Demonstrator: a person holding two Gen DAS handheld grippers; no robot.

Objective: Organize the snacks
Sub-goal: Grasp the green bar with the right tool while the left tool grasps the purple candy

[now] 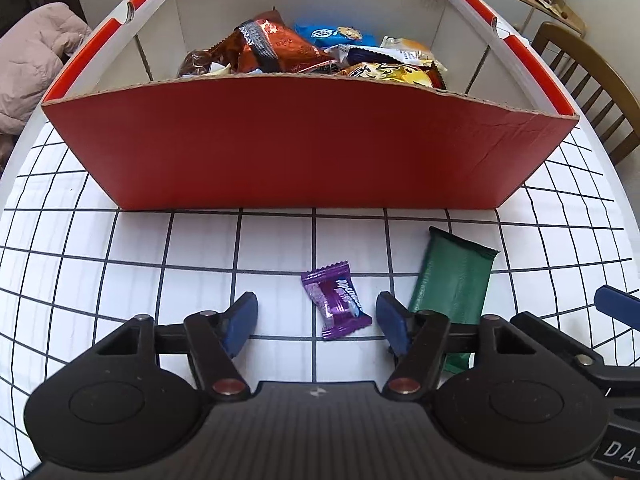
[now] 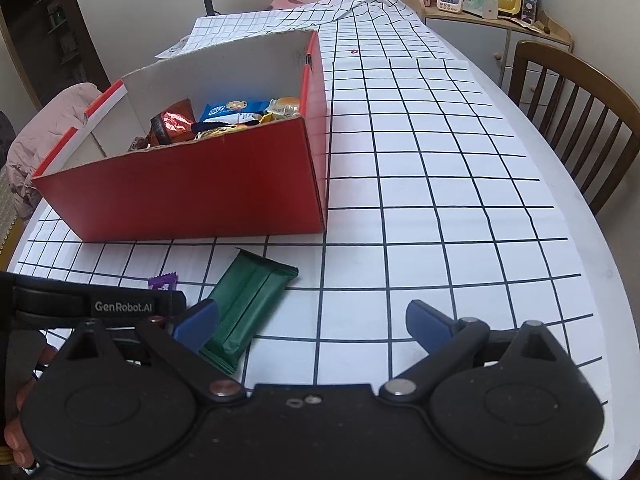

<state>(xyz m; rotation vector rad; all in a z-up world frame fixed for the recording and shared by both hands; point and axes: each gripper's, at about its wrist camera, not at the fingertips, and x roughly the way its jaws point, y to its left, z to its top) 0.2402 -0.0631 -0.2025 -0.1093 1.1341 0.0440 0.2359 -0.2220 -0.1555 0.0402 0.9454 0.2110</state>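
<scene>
A red cardboard box (image 1: 304,148) (image 2: 208,184) stands on the gridded tablecloth and holds several wrapped snacks (image 1: 304,52) (image 2: 224,118). A small purple candy packet (image 1: 335,300) lies on the cloth in front of the box, between the blue fingertips of my open left gripper (image 1: 318,320). Only its corner (image 2: 163,281) shows in the right wrist view. A green snack bar (image 1: 454,284) (image 2: 248,308) lies just right of the candy. My right gripper (image 2: 312,326) is open and empty, with its left fingertip (image 2: 196,324) beside the green bar.
A wooden chair (image 2: 576,120) stands at the table's right side. A cabinet (image 2: 480,28) with a clock and clutter is at the far right. Pink padded clothing (image 1: 32,64) lies left of the box. The right gripper's fingertip (image 1: 616,302) shows at the left view's right edge.
</scene>
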